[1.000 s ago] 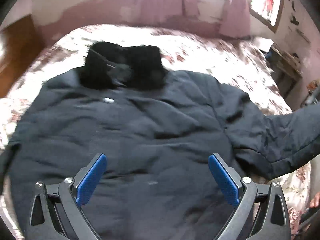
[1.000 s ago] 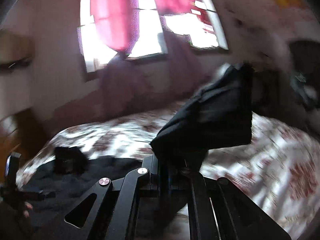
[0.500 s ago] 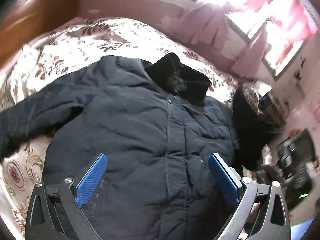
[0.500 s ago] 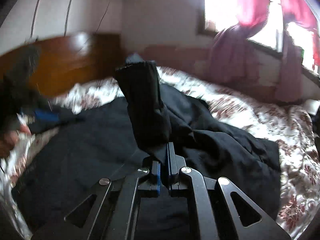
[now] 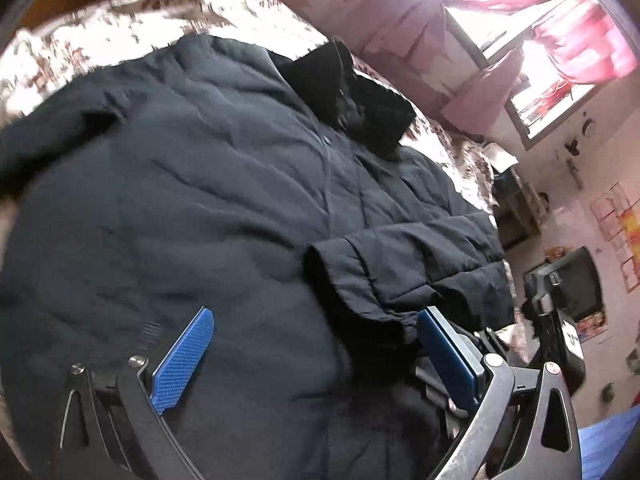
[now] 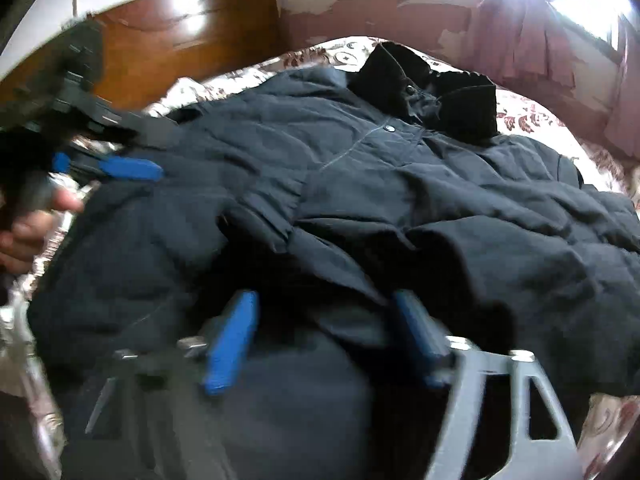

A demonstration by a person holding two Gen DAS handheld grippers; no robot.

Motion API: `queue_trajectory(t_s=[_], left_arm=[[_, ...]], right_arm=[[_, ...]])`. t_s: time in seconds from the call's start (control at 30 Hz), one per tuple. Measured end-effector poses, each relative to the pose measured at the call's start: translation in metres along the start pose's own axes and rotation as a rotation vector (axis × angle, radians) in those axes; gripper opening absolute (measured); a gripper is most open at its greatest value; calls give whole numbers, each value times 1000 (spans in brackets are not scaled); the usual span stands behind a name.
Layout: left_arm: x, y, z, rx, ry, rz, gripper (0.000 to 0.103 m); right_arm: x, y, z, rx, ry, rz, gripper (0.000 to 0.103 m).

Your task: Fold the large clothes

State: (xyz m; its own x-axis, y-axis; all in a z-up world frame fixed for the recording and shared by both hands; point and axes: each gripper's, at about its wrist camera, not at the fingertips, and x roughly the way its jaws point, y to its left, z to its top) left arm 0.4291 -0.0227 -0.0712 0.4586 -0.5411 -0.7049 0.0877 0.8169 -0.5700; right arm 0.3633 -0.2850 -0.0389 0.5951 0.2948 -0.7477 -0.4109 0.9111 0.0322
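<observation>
A large dark navy jacket [image 5: 208, 200] with a black fleece collar [image 5: 348, 96] lies spread front-up on the bed. One sleeve [image 5: 400, 264] lies folded across its chest. My left gripper [image 5: 312, 328] is open and empty just above the lower front. In the right wrist view the jacket [image 6: 400, 200] fills the frame, collar [image 6: 440, 92] at the far end. My right gripper [image 6: 324, 308] is open, with the folded sleeve [image 6: 352, 264] lying just ahead of its pads. The left gripper [image 6: 108, 168] shows at the left edge.
The floral bedspread [image 5: 100, 36] shows around the jacket. A wooden headboard [image 6: 180, 28] stands at the far left. Pink curtains and a bright window [image 5: 540, 40] are behind the bed. A dark TV [image 5: 576, 280] and shelves stand by the right wall.
My right gripper carried the sleeve over the jacket front, opened and let it go. The sleeve now lies across the chest. My left gripper moved lower over the jacket, still open.
</observation>
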Motion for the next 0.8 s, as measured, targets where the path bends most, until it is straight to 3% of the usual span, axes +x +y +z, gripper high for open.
queue_trajectory(t_s=[0.2, 0.33, 0.4, 0.47, 0.57, 0.67, 0.8], left_arm=[[34, -22, -13, -73, 51, -88, 102], [54, -44, -19, -73, 96, -95, 83], [60, -53, -21, -66, 91, -38, 71], [64, -57, -21, -61, 91, 27, 37], [63, -62, -19, -38, 57, 124, 9], [54, -76, -17, 53, 1, 175, 6], [22, -105, -12, 243, -139, 281, 5]], right_arm=[[-45, -8, -32, 58, -72, 26, 72], [-73, -17, -58, 97, -119, -12, 73], [-78, -25, -68, 105, -129, -35, 73], [-82, -35, -75, 119, -133, -62, 73], [-81, -49, -77, 150, -130, -84, 73], [-82, -57, -77, 176, -139, -104, 73], [-85, -61, -67, 176, -162, -140, 73]])
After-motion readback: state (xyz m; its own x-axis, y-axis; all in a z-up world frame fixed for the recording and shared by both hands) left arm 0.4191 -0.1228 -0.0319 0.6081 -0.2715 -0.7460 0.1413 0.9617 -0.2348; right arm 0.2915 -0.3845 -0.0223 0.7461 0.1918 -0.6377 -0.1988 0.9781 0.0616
